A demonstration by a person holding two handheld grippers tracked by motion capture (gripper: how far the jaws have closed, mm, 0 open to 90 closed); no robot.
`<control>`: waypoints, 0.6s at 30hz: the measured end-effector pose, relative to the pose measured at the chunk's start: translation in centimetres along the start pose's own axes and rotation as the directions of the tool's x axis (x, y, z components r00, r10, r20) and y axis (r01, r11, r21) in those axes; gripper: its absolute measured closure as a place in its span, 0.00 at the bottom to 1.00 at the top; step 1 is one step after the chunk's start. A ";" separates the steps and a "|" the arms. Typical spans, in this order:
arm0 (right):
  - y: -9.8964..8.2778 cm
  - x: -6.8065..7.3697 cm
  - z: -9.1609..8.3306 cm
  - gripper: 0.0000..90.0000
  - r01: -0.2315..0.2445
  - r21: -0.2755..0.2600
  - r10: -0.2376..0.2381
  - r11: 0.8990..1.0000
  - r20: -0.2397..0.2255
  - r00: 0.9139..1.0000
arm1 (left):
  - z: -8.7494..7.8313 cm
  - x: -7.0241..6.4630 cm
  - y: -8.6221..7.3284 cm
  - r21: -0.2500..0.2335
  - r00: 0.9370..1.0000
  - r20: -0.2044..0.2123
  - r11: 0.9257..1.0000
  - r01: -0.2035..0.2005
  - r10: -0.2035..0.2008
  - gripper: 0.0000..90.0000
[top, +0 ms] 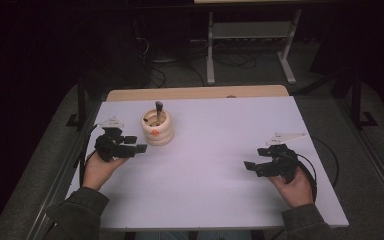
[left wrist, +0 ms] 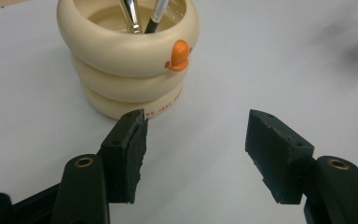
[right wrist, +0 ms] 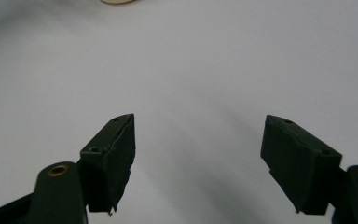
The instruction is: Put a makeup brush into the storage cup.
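A cream ringed holder [top: 156, 128] with an orange knob stands on the white table [top: 210, 165], left of centre toward the back. Dark-handled brushes [top: 158, 109] stick up out of it. In the left gripper view the holder [left wrist: 128, 56] fills the upper left, and two brush handles [left wrist: 142, 16] lean inside it. My left gripper [top: 141, 148] is held just left of the holder, open, nothing between its jaws [left wrist: 196, 140]. My right gripper [top: 250, 166] hovers over bare table at the right, open and empty [right wrist: 198, 154].
A wooden strip [top: 195, 92] runs along the table's far edge. Beyond it stand a metal frame [top: 250, 45] and cables on a dark floor. Wide bare tabletop lies between the two grippers.
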State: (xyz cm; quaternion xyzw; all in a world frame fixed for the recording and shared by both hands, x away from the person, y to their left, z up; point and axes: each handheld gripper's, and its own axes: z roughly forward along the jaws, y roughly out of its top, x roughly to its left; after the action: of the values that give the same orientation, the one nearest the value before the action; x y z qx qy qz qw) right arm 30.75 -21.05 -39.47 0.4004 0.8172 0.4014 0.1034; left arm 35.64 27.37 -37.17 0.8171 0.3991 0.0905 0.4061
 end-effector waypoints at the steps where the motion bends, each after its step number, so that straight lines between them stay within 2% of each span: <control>1: 0.0 0.0 0.0 0.28 0.001 0.000 -0.001 1.000 0.000 1.000 | 0.0 -0.1 0.0 -0.003 1.000 0.001 1.000 0.004 -0.004 0.41; 5: 0.0 0.0 0.0 0.28 -0.001 0.001 0.001 1.000 0.000 1.000 | 0.3 -0.5 -0.3 0.003 1.000 -0.014 1.000 -0.010 0.010 0.40; 10: -0.1 0.1 0.1 0.28 0.001 0.007 -0.001 1.000 -0.001 1.000 | 0.6 -1.1 -0.9 -0.014 1.000 -0.010 1.000 0.000 0.000 0.39; 11: -0.1 0.0 0.1 0.28 0.003 0.007 -0.003 1.000 -0.001 1.000 | 0.6 -1.1 -0.9 0.006 1.000 -0.011 1.000 -0.018 0.018 0.38; 12: -0.1 0.0 0.1 0.28 0.005 0.007 -0.005 1.000 -0.001 1.000 | 0.7 -1.4 -1.0 -0.006 1.000 -0.010 1.000 -0.001 0.001 0.37; 13: -0.1 0.0 0.2 0.28 0.005 0.010 -0.005 1.000 -0.002 1.000 | 0.6 -1.3 -1.0 0.001 1.000 -0.006 1.000 -0.018 0.018 0.37; 14: -0.1 0.0 0.2 0.28 0.004 0.014 -0.004 1.000 0.000 1.000 | 0.5 -1.5 -1.1 -0.019 1.000 0.005 1.000 -0.007 0.007 0.37; 18: -0.3 0.0 0.4 0.28 0.001 0.019 -0.001 1.000 -0.001 1.000 | 0.2 -2.0 -1.3 -0.027 1.000 -0.005 0.999 -0.018 0.018 0.37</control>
State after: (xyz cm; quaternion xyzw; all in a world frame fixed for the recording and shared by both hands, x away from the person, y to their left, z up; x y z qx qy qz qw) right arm 30.80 -20.94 -39.92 0.4010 0.8212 0.3936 0.0994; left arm 33.66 26.26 -37.91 0.8149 0.3915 0.1016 0.4151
